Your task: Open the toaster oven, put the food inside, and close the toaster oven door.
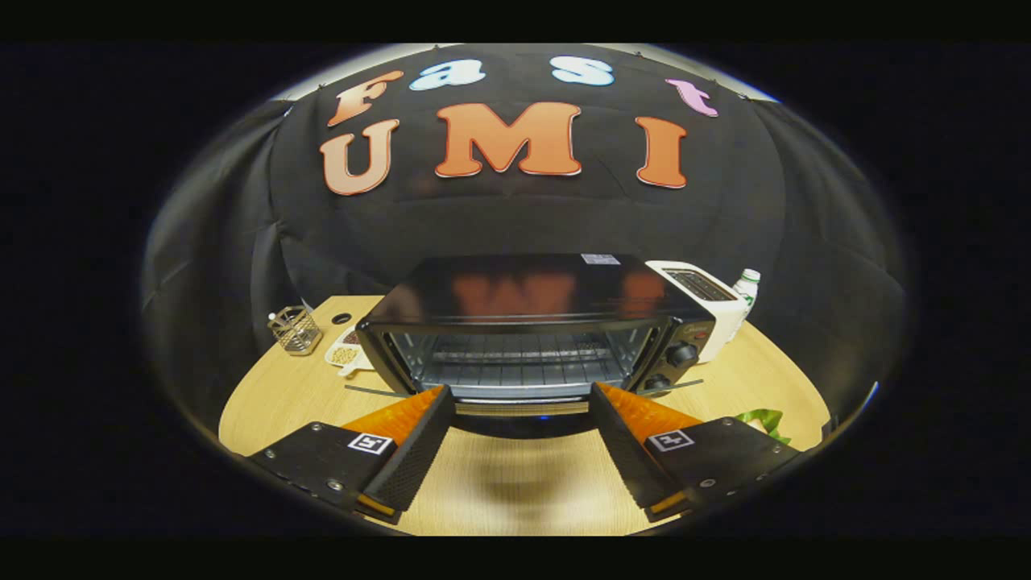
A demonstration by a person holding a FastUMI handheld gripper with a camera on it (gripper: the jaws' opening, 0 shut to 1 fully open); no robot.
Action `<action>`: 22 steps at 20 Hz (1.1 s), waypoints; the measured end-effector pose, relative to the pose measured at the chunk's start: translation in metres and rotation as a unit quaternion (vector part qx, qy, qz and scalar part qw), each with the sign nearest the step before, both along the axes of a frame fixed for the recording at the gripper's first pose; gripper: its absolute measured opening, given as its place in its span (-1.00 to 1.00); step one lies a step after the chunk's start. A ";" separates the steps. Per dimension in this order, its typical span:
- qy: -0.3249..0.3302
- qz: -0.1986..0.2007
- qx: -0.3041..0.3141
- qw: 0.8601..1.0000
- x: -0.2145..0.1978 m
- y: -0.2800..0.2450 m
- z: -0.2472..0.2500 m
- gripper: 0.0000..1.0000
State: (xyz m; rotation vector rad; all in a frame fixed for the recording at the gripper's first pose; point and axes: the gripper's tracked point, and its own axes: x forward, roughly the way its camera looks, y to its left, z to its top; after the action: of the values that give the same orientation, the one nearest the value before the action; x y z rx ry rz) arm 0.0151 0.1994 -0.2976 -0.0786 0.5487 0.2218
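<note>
The black toaster oven with a glass door (523, 338) is seen straight ahead of the gripper (519, 403), its long axis crosswise on the pale wooden table (515, 483). The fingers are spread wide, nothing held. The door's handle edge — between the fingertips — is hard to make out; the food cannot be identified.

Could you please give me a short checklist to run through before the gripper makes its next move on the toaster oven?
1. Gripper open, nothing between its fingers: ok.
2. Toaster oven straight ahead, roughly centred between the fingers: ok.
3. Door open: looks folded down, rack seen without glass; ok, hedged.
4. Food in the gripper: not ok.
5. Food located: cannot tell; a green item lies beside the right finger, a dish left of the oven.
6. Wooden table between the fingers and the oven free of obstacles: ok.
</note>
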 end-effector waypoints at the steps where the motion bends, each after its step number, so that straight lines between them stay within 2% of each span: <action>1: 0.004 -0.001 0.001 1.000 -0.007 -0.002 -0.004 0.98; 10: 0.030 -0.005 0.003 1.000 -0.053 -0.014 -0.049 0.97; 18: 0.103 -0.015 -0.002 0.995 -0.083 -0.022 -0.113 0.95; 22: 0.122 -0.016 -0.005 0.992 -0.088 -0.023 -0.129 0.94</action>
State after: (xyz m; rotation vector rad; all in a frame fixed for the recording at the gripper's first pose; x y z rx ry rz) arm -0.0730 0.1769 -0.4265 -0.0529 0.7951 0.1974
